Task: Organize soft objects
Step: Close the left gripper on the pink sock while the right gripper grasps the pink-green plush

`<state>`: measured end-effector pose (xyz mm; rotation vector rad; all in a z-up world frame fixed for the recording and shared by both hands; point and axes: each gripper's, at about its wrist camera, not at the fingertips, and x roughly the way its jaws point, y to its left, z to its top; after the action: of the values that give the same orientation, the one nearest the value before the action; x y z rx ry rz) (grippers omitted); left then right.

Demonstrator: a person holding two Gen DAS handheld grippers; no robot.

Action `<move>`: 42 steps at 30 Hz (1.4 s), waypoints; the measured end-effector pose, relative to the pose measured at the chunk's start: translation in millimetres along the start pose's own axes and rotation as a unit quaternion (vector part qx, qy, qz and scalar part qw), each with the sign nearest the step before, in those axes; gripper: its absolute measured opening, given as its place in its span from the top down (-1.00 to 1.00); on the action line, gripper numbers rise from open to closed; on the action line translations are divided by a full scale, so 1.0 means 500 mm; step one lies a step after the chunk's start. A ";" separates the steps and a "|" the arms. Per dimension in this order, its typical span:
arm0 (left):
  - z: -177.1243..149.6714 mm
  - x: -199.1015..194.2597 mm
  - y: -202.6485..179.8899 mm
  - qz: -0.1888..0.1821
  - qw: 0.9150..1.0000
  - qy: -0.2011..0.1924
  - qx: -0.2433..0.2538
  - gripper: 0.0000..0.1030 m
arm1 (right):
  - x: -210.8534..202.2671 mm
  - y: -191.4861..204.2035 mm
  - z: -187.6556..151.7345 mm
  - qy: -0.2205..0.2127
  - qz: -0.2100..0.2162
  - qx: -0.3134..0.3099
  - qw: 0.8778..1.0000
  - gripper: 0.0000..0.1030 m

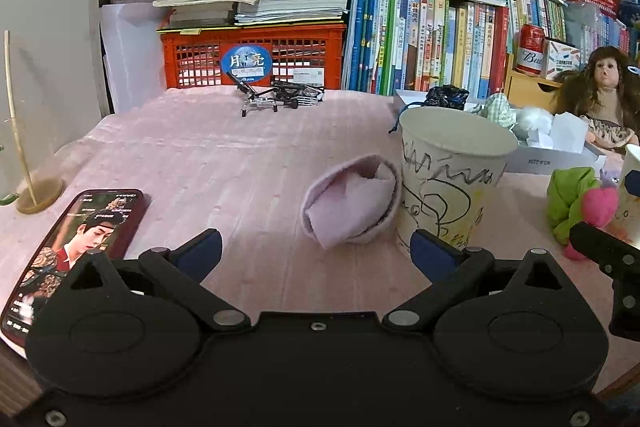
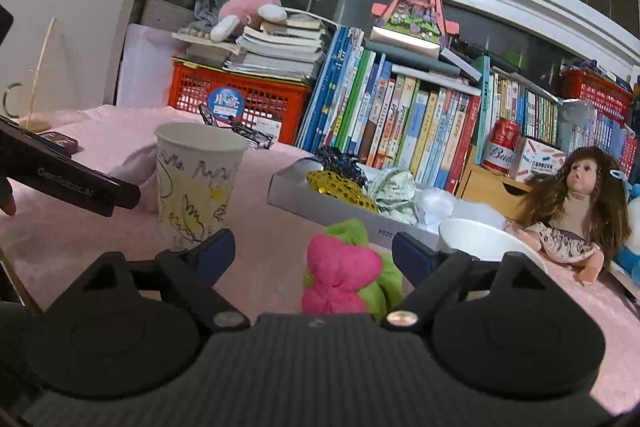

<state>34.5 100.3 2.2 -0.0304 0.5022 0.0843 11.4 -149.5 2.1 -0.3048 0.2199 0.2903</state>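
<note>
Here, in the left wrist view, the left gripper (image 1: 316, 253) stands spread and empty, with the rolled pale pink cloth (image 1: 352, 201) lying on the pink tablecloth (image 1: 208, 155) just beyond its tips, touching or nearly touching the left side of the scribbled paper cup (image 1: 448, 183), so that piece looks not yet put away. In the right wrist view the right gripper (image 2: 314, 253) is likewise spread with nothing pinched; the pink and green cloth bundle (image 2: 344, 273) sits near, between its fingers (image 2: 412, 253), while the far white tray (image 2: 320, 203) already holds several soft things, so the sorting seems partly done.
</note>
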 end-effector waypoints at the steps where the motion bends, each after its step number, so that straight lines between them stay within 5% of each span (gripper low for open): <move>1: 0.001 0.002 -0.001 0.000 1.000 0.000 0.001 -0.95 | 0.003 -0.001 0.000 0.002 -0.001 0.000 1.000 -0.78; 13: 0.010 0.027 -0.013 -0.008 1.000 0.000 0.009 -0.74 | 0.035 -0.003 -0.003 0.030 -0.014 0.005 0.999 -0.69; 29: 0.011 0.043 -0.008 -0.022 1.000 0.016 0.004 0.16 | 0.059 0.013 0.002 0.046 -0.014 -0.005 0.999 -0.53; 33: 0.012 0.040 -0.007 -0.015 1.000 0.013 0.001 0.39 | 0.068 0.012 0.003 0.055 -0.014 0.000 0.998 -0.40; 39: 0.015 0.034 -0.002 -0.018 1.000 0.018 -0.007 0.49 | 0.076 0.010 0.001 0.062 -0.019 0.004 0.998 0.08; 42: 0.015 0.033 -0.001 -0.017 1.000 0.019 -0.008 0.50 | 0.075 0.008 0.003 0.062 -0.018 0.009 0.998 0.14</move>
<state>52.5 101.5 1.0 -0.0572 0.5379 0.0544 45.4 -136.1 -7.2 -0.3083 0.3397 0.2331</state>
